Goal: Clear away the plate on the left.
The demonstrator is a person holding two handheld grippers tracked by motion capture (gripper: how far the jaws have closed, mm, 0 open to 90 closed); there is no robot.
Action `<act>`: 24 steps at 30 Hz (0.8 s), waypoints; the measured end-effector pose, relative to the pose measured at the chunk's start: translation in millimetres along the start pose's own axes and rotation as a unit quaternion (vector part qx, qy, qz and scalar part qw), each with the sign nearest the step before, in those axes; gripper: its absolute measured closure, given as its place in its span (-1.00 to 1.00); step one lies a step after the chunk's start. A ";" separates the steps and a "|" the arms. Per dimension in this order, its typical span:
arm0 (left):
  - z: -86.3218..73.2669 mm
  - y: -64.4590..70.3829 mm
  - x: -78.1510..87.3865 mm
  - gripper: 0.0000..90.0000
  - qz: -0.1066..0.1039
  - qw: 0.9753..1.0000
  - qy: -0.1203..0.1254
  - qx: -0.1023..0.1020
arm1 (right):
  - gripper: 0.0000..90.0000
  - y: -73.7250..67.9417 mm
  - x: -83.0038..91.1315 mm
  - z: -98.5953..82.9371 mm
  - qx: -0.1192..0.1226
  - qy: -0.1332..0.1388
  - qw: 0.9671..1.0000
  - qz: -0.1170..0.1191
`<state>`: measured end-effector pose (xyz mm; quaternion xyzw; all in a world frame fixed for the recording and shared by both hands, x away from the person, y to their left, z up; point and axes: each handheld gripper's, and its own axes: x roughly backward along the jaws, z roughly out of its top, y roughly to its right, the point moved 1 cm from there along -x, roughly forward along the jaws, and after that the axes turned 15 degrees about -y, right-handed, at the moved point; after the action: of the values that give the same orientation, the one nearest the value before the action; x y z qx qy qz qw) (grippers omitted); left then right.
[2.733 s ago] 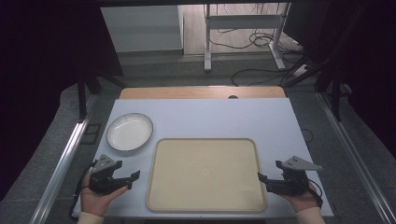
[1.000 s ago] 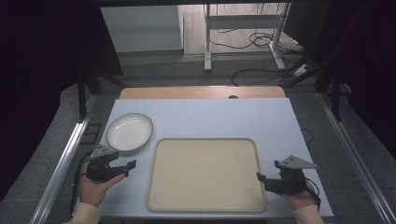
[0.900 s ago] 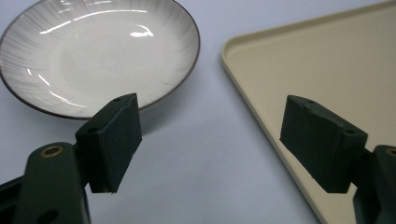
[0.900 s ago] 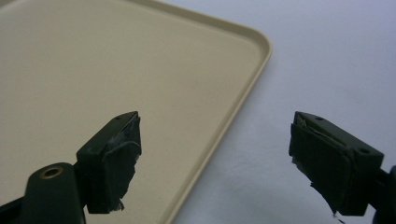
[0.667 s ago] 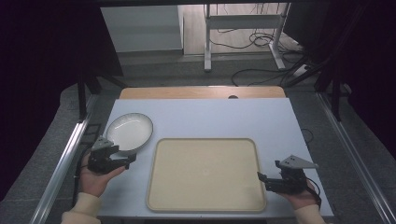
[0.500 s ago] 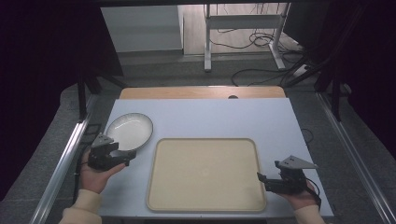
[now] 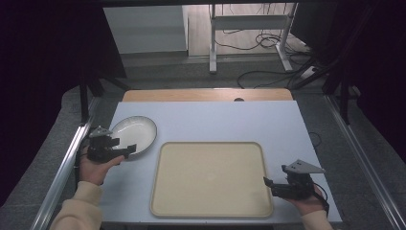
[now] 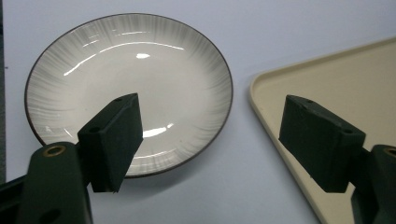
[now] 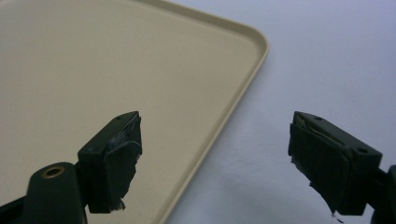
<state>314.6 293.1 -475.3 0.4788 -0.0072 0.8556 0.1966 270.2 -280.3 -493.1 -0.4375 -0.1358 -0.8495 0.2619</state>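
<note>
Pale tabletop (image 7: 215, 120), person at the near edge with a tool in each hand. The left tool (image 7: 128, 149) sits at the near left rim of the plate (image 7: 134, 133), a shallow white dish with a thin dark edge and faint grey streaking, lying flat at the left side of the tabletop, just beside the far left corner of the tray (image 7: 210, 177). Jaws of the left tool are spread wide. In the left gripper view the left tool (image 8: 210, 140) has one jaw over the plate's (image 8: 130, 74) near inner slope and the other over the corner of the tray (image 8: 355, 93), so the plate's rim and a strip of bare tabletop lie between them; whether the jaw touches the plate I cannot tell. The right tool (image 7: 267, 183) is held low at the tray's near right corner, well apart from the plate. Its jaws are spread too: in the right gripper view the right tool (image 9: 215, 158) straddles the tray's (image 9: 116, 70) raised edge, one jaw over the beige surface, one over the tabletop (image 9: 327, 56). The tray is bare.
</note>
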 end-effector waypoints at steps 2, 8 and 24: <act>2.4 -3.3 -2.0 -0.54 -0.001 1.000 -0.001 0.004 | -0.61 -0.1 -0.1 -0.1 0.001 -0.001 1.000 0.000; 10.7 -13.9 -5.9 -0.54 0.001 1.000 -0.003 0.014 | -0.61 -0.1 -1.1 -0.2 0.003 -0.004 1.000 0.000; 29.1 -36.1 -15.3 -0.52 0.003 0.999 -0.011 0.042 | -0.61 0.4 -3.2 0.2 0.007 -0.009 1.000 -0.002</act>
<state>357.8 315.5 -478.4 0.4959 0.0251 0.8505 0.1738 272.0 -279.5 -495.6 -0.4429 -0.1454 -0.8450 0.2621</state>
